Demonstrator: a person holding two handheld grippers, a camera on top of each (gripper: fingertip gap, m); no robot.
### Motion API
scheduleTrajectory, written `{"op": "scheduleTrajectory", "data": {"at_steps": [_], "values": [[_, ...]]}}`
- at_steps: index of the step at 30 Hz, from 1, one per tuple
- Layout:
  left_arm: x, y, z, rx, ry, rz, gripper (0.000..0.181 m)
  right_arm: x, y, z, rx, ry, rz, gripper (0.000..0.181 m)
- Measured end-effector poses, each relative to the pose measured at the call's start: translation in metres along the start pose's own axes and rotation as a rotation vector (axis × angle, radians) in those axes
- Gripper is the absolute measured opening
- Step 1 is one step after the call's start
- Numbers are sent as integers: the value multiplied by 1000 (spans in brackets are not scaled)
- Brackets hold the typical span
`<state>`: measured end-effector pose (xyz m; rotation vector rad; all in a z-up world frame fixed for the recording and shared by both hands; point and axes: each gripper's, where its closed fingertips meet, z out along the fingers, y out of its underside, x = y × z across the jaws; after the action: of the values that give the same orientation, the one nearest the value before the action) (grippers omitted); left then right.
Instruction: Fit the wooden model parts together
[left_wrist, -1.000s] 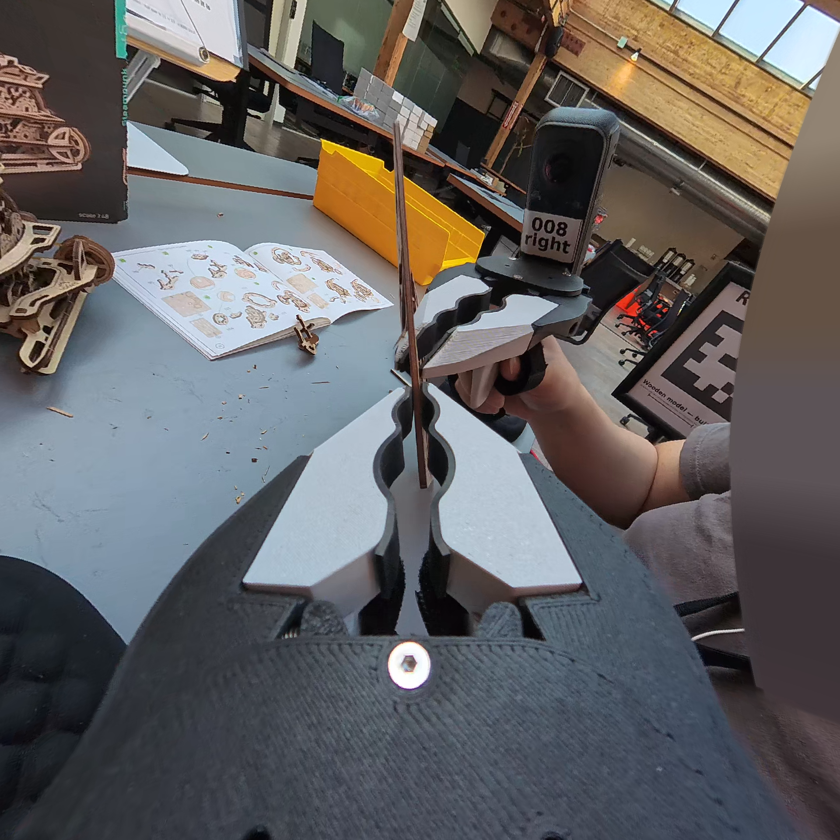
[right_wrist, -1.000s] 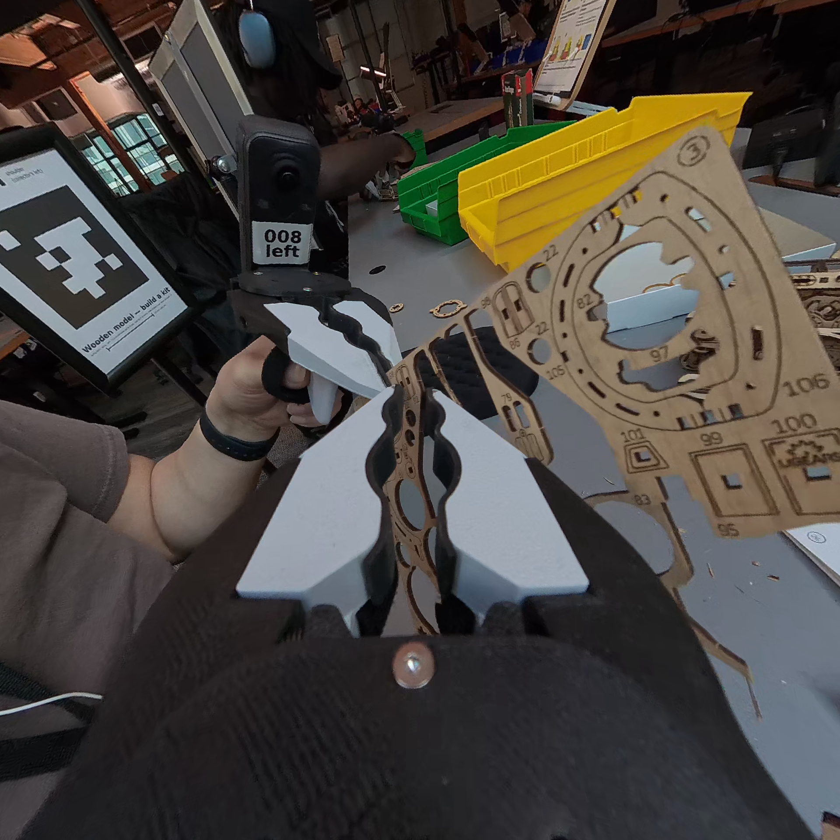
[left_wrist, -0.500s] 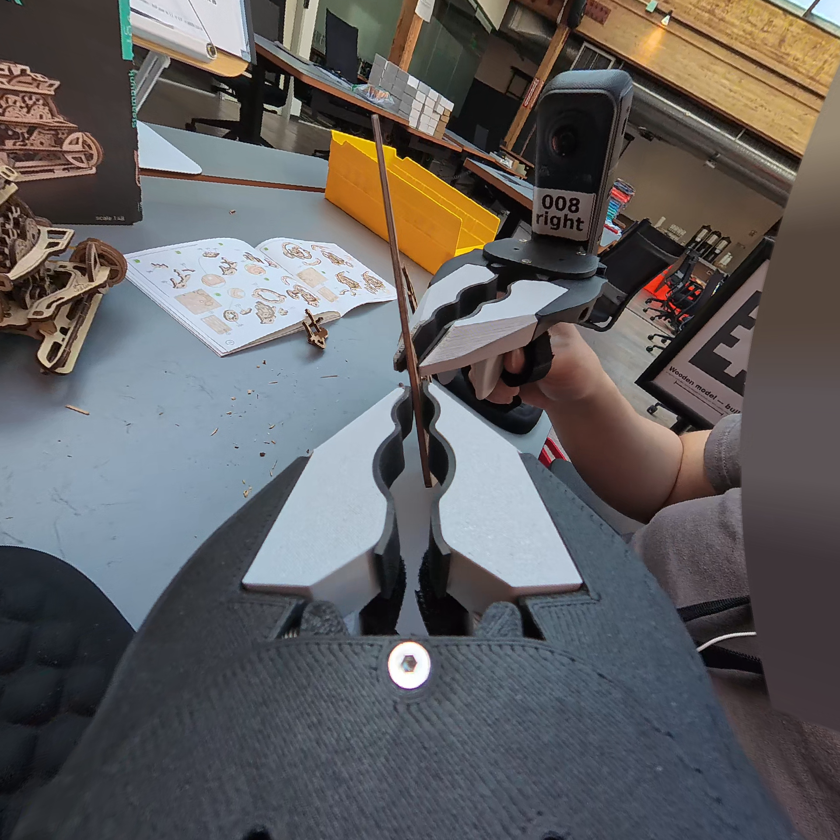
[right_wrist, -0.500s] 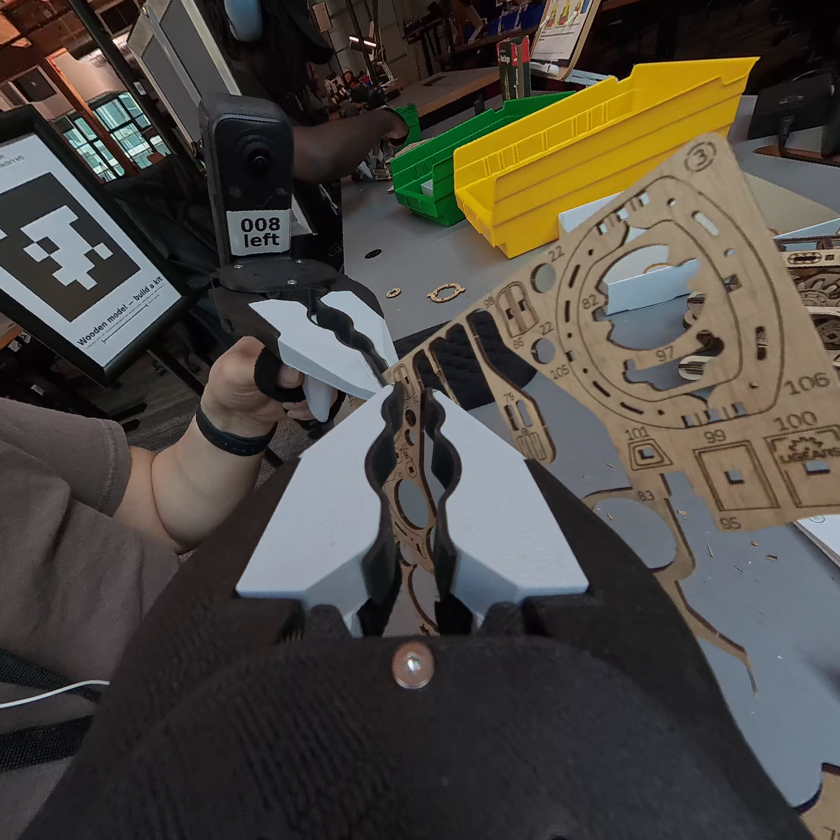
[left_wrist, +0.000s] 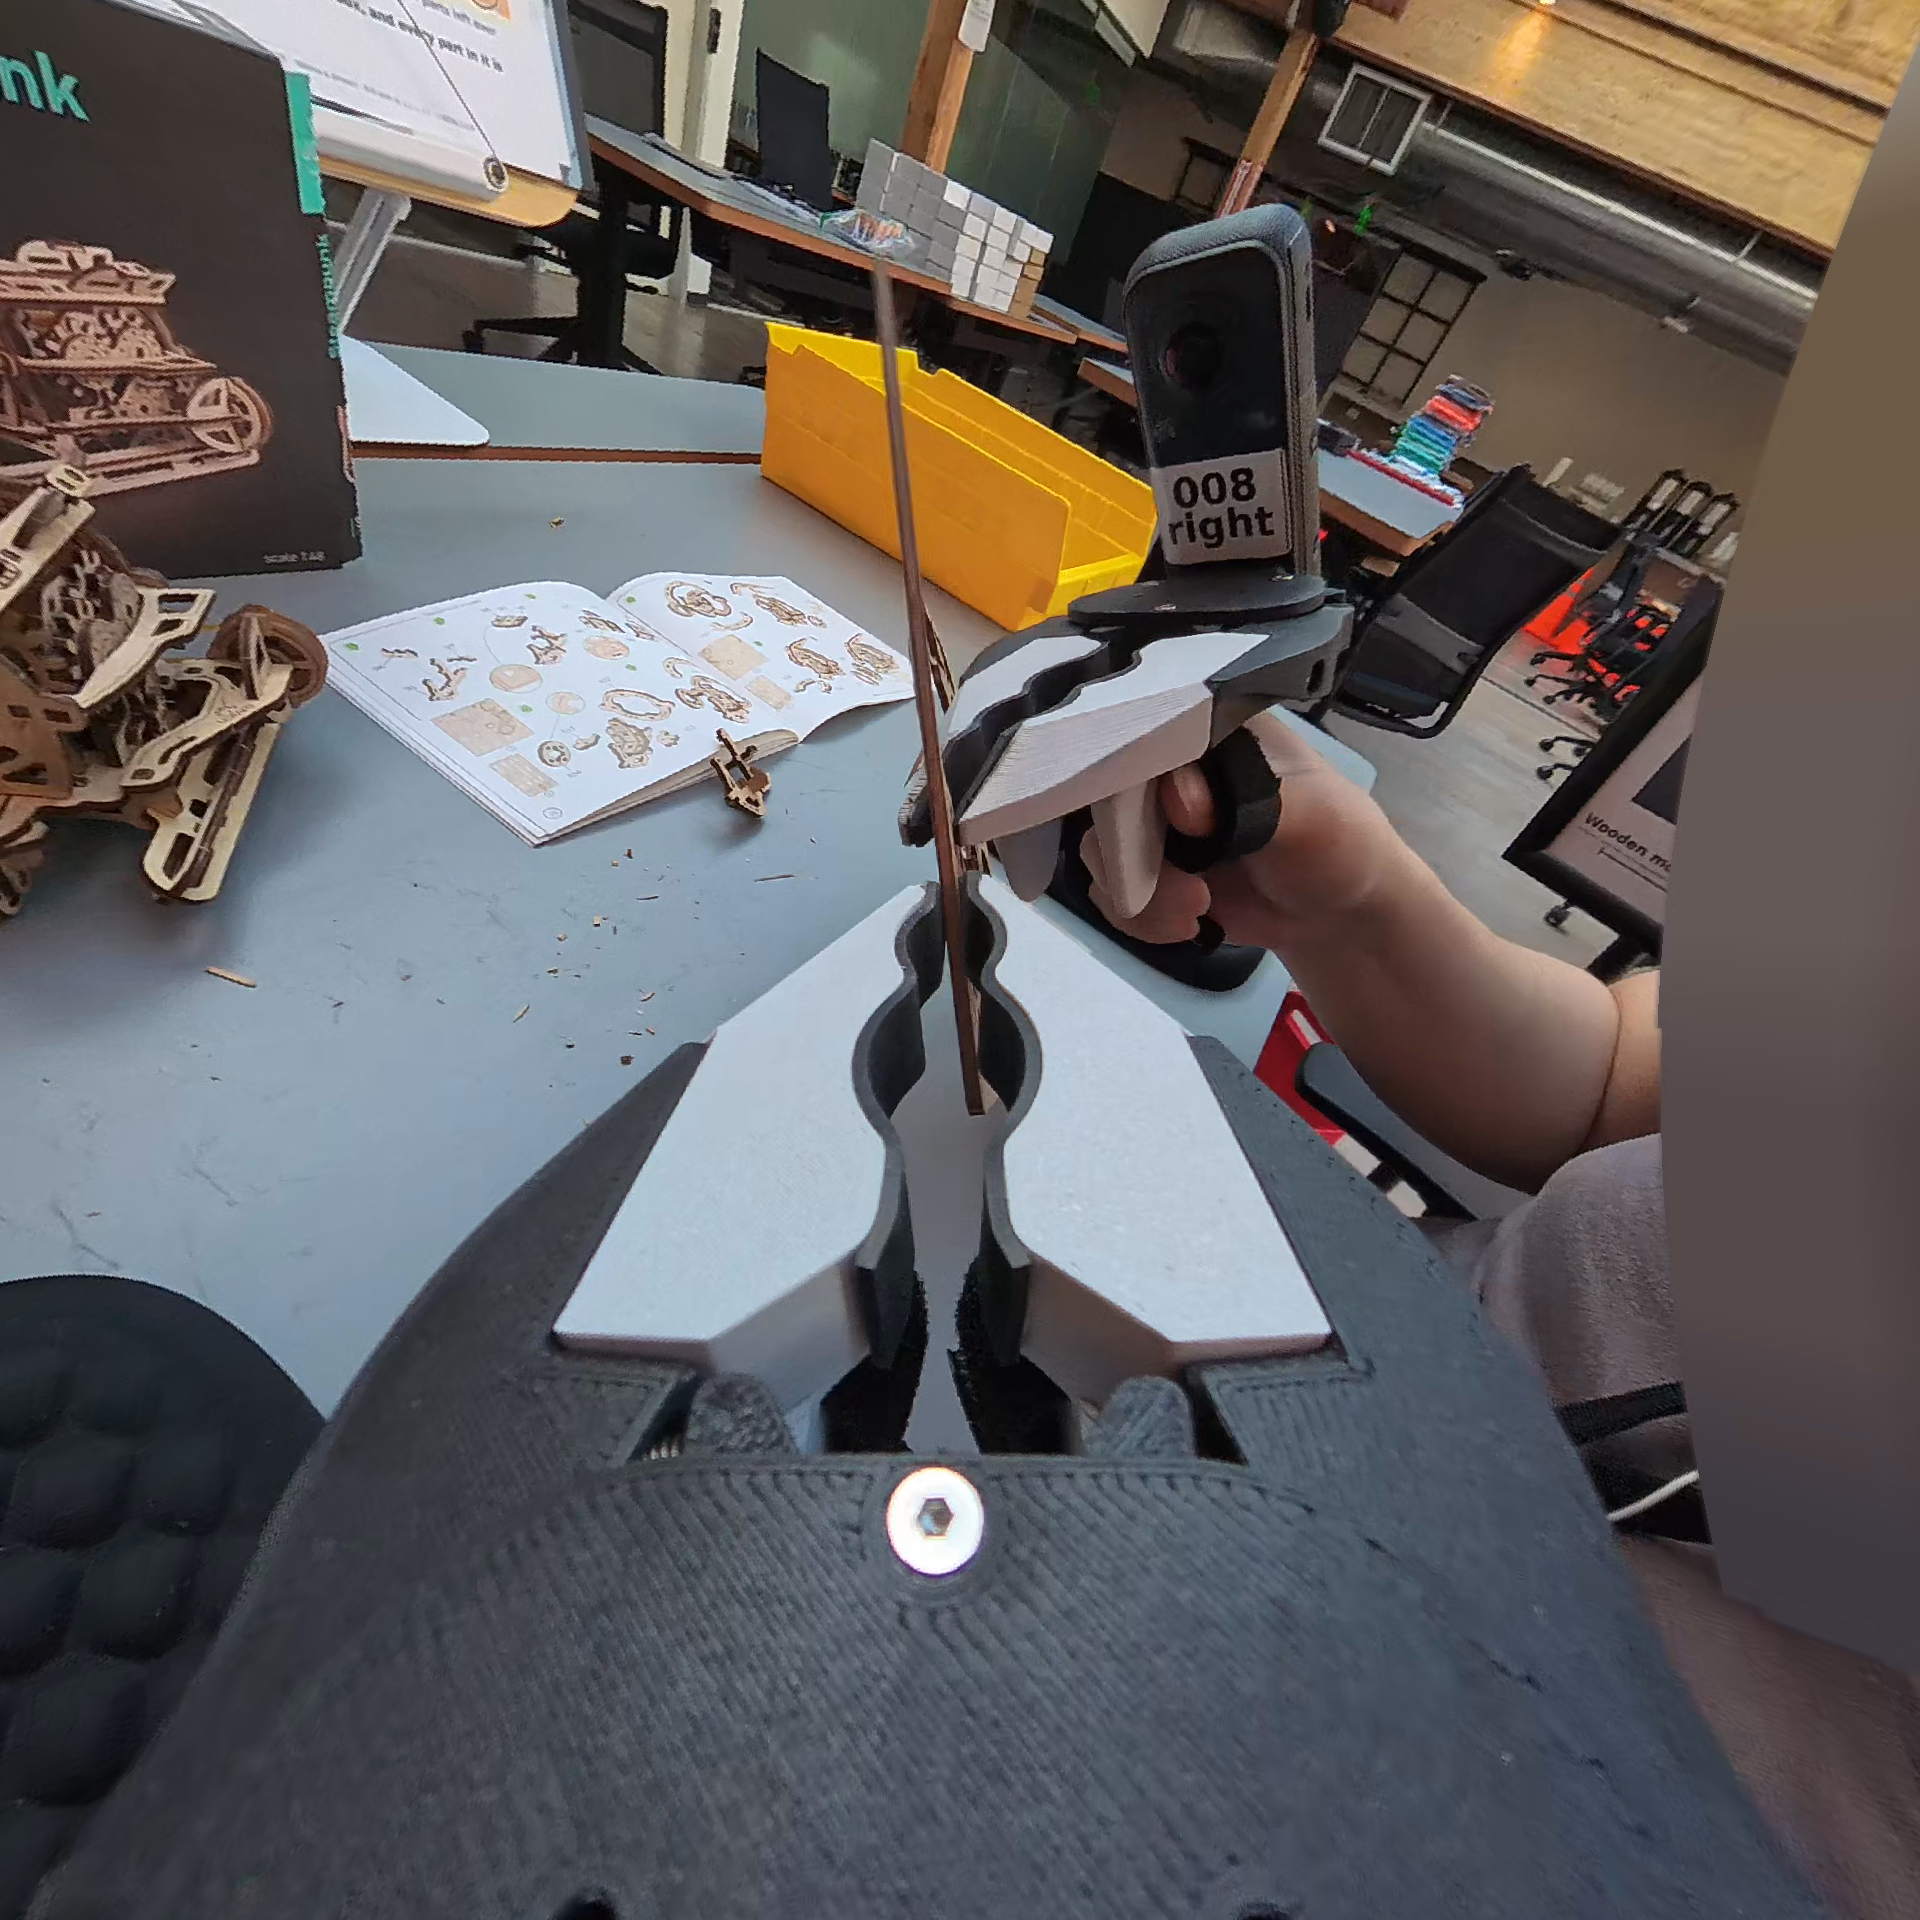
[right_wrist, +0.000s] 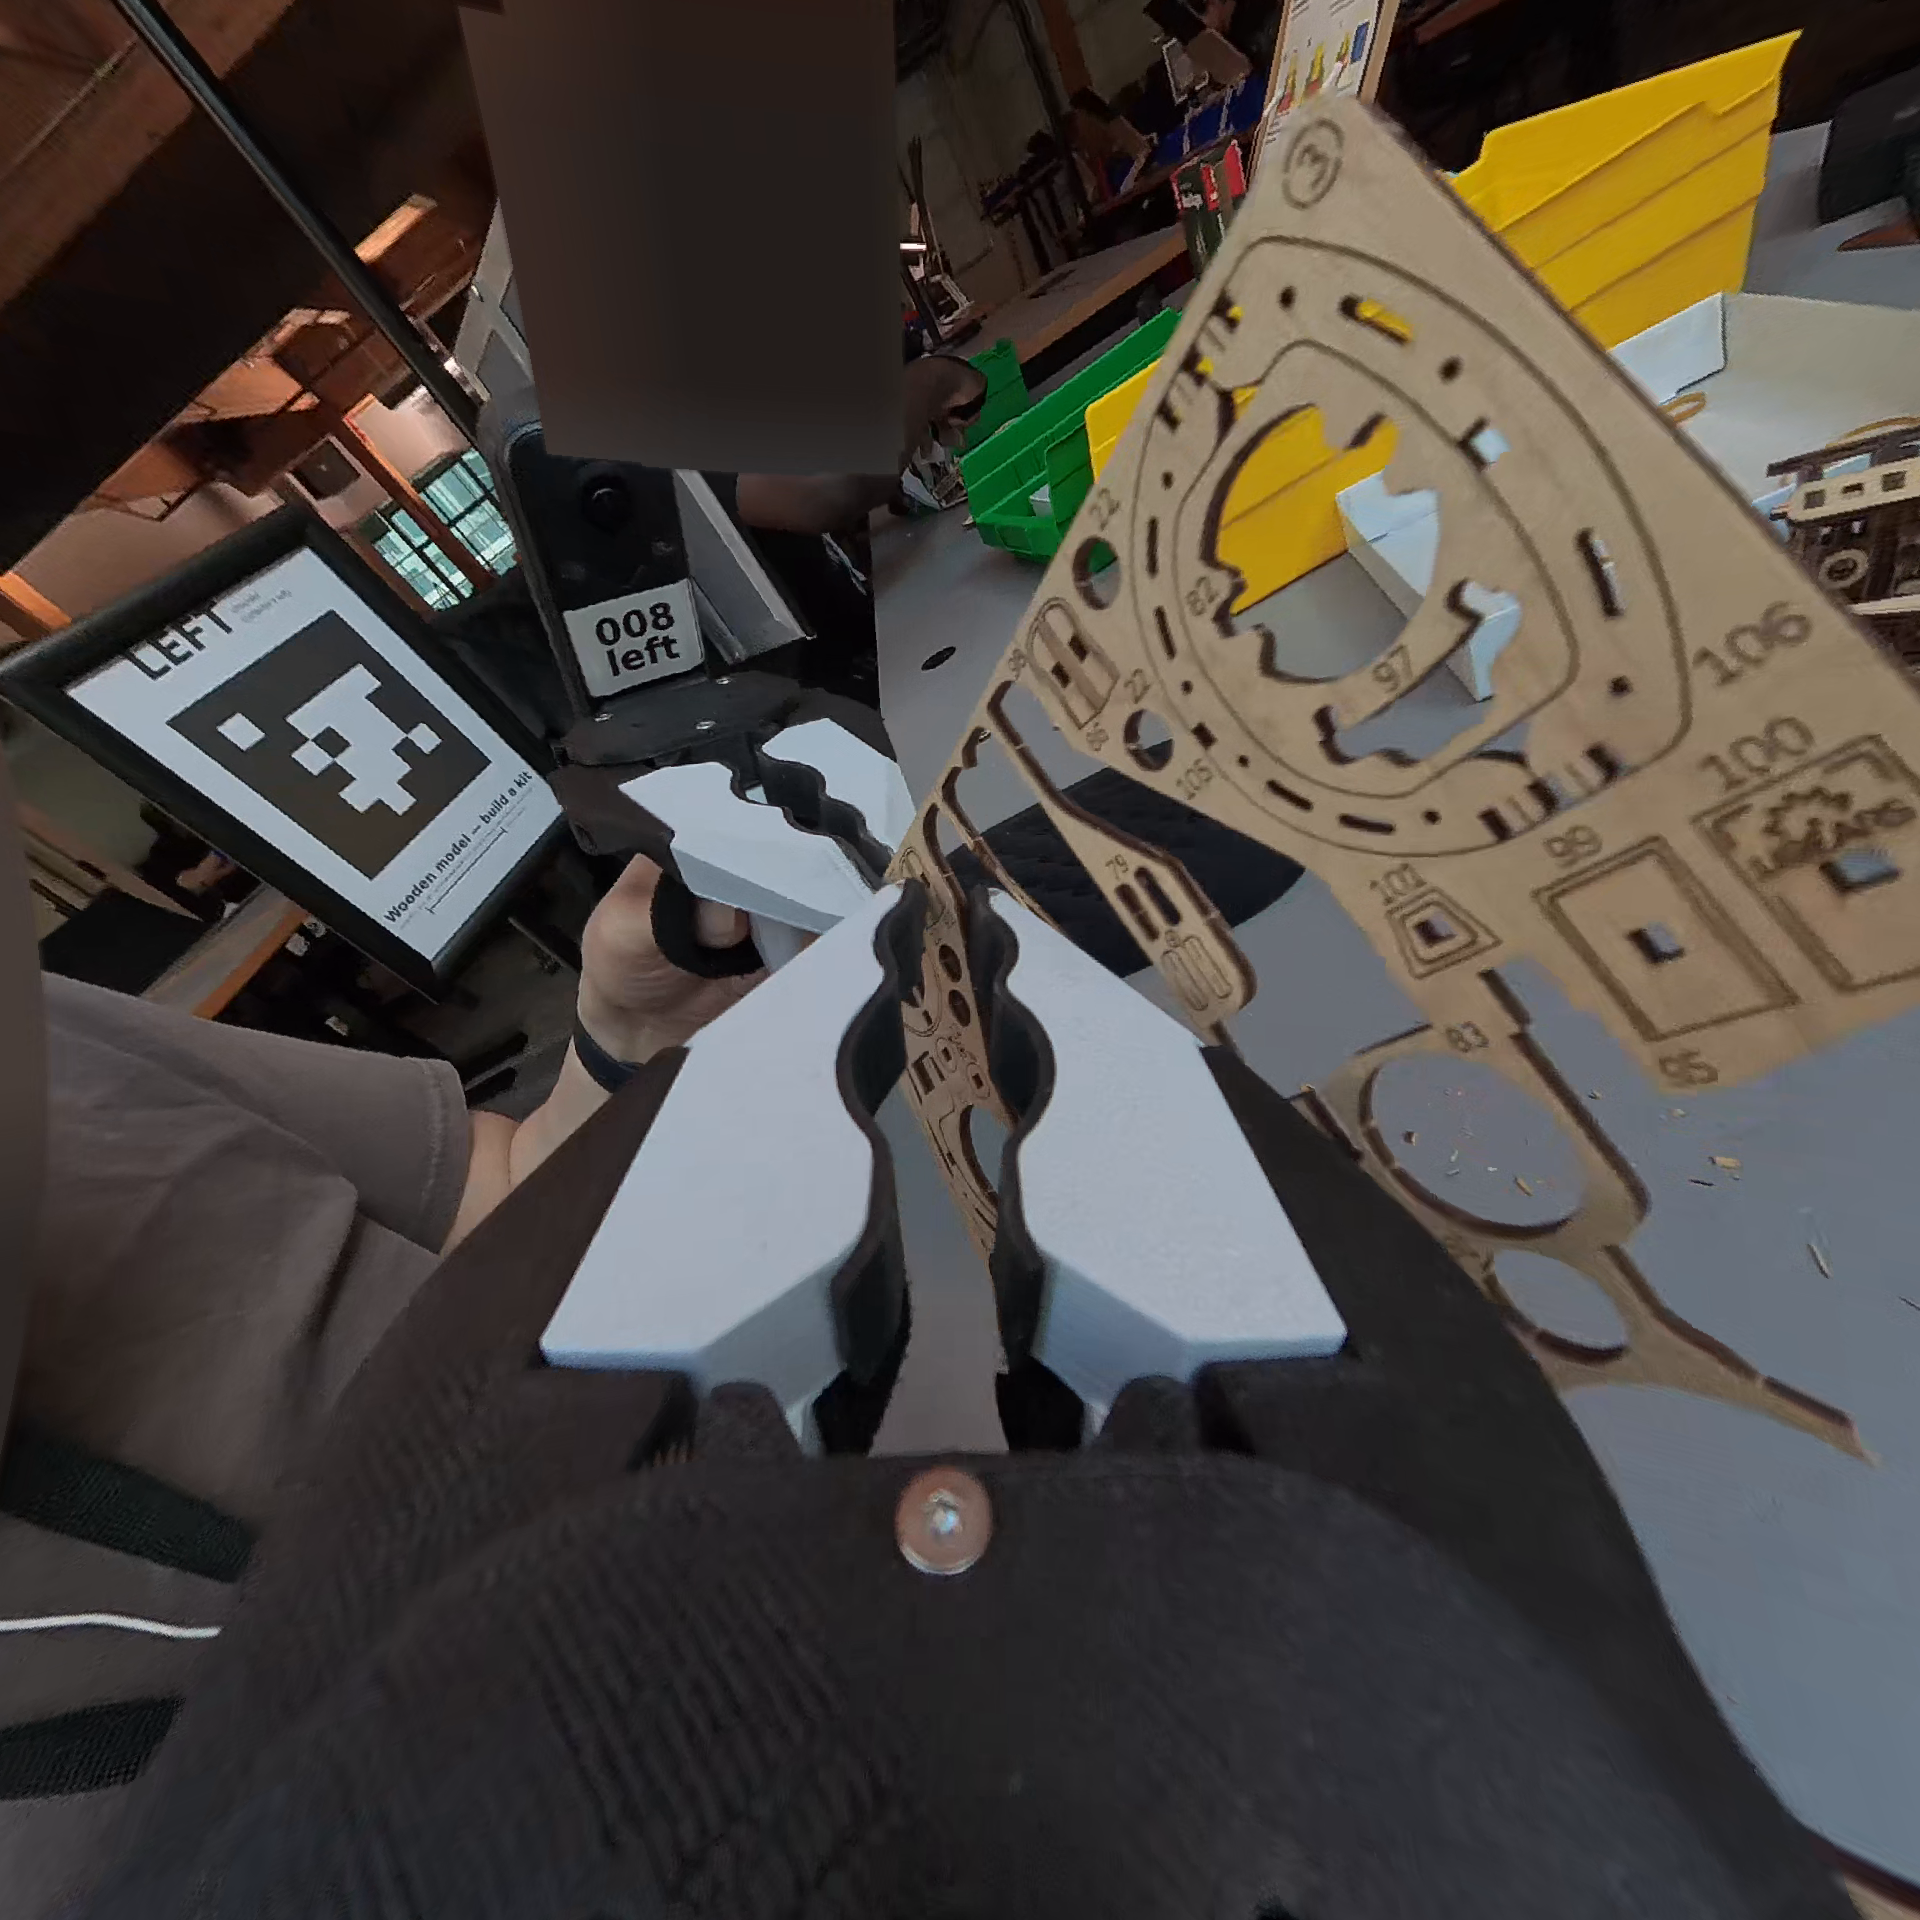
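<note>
Both the left gripper (left_wrist: 954, 914) and right gripper (right_wrist: 943, 914) were clamped on the thin laser-cut plywood parts sheet (right_wrist: 1455, 644), held above the grey table (left_wrist: 312, 1039).

Grey table (left_wrist: 312, 1039) strewn with wood chips (left_wrist: 582, 935). An open booklet (left_wrist: 613, 686) lies flat beside a yellow bin (left_wrist: 935, 488); a dark box (left_wrist: 156, 312) stands upright at the far left edge. In the right wrist view, a green bin (right_wrist: 1039, 457) sits just beside the yellow one, a white tray (right_wrist: 1683, 343) nearby. A framed marker sign (right_wrist: 301, 758) stands off the table's edge, tilted. A black mat (left_wrist: 104, 1507) lies at the near left.
</note>
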<state>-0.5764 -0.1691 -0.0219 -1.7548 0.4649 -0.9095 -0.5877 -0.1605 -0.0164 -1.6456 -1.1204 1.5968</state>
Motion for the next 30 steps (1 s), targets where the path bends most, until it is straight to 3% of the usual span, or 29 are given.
{"op": "scheduleTrajectory", "data": {"at_steps": [25,30], "values": [[-2,7,5,-26,-86,97,1,6,5,1,33,76,-29,9],[4,-4,-1,20,5,59,0,-7,-5,0,69,-59,39,7]]}}
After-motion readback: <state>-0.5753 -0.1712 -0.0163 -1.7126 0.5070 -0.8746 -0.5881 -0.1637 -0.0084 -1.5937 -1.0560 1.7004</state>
